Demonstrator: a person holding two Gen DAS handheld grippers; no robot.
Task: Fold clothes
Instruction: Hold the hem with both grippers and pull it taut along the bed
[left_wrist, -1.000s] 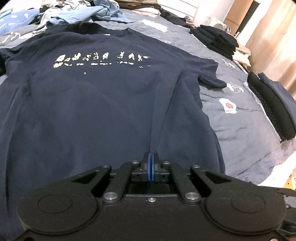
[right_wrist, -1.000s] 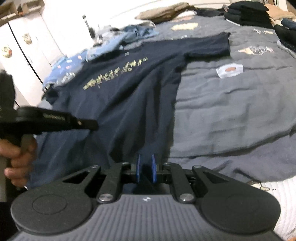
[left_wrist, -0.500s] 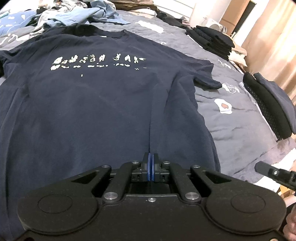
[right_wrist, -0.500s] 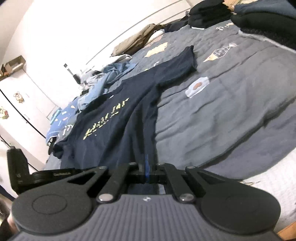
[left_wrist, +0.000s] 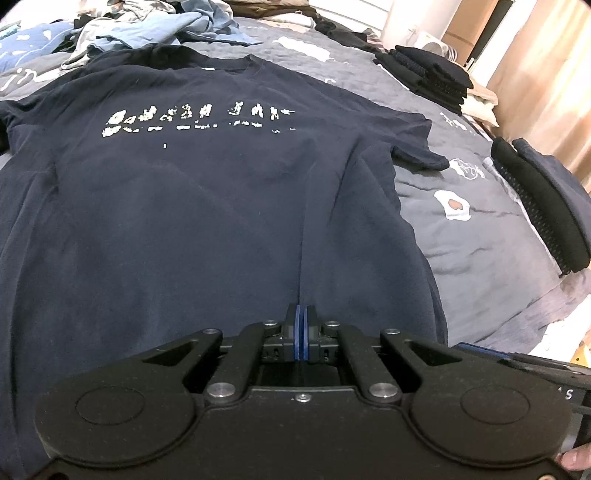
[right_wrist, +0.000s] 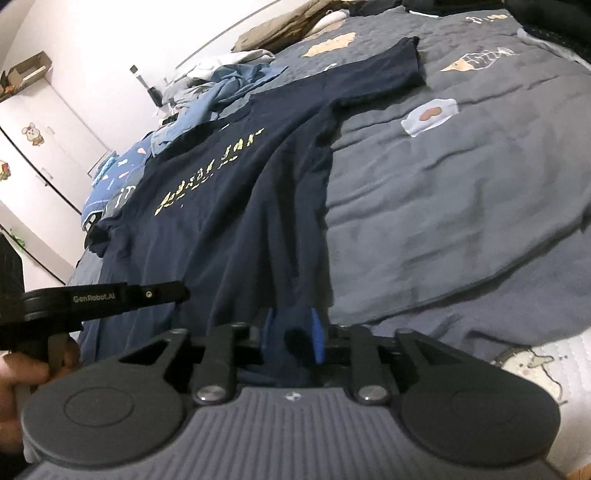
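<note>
- Two claws sit at the near hem of a navy T-shirt (left_wrist: 207, 206), which lies face up and spread flat on a bed with a grey quilt (left_wrist: 480, 243), collar at the far end.
- My left claw (left_wrist: 303, 325) has its blue pads pressed together with no gap; a crease in the shirt runs straight to them, but I cannot tell whether any cloth is caught between them.
- My right claw (right_wrist: 291, 334) is spread, and dark hem fabric fills the gap between its blue pads (right_wrist: 317, 332); whether the pads touch it I cannot tell.
- Both camera housings hide the hem edge itself, so the lower border of the shirt is cut off in each view.
- The shirt's chest print (left_wrist: 199, 118) is a cracked, flaked row of white characters; I cannot read it.
- The right wrist view shows the side of the left claw at the left edge, with "GenRobot.AI" (right_wrist: 94, 297) in pale letters, and a hand (right_wrist: 22, 373) gripping its handle, mostly out of frame.
- Far beyond the collar a heap of pale blue clothes (left_wrist: 159, 26) is blurred.
- Right of the shirt, stacks of dark folded garments (left_wrist: 428, 77) rest on the bed; their details are too dark to make out.
</note>
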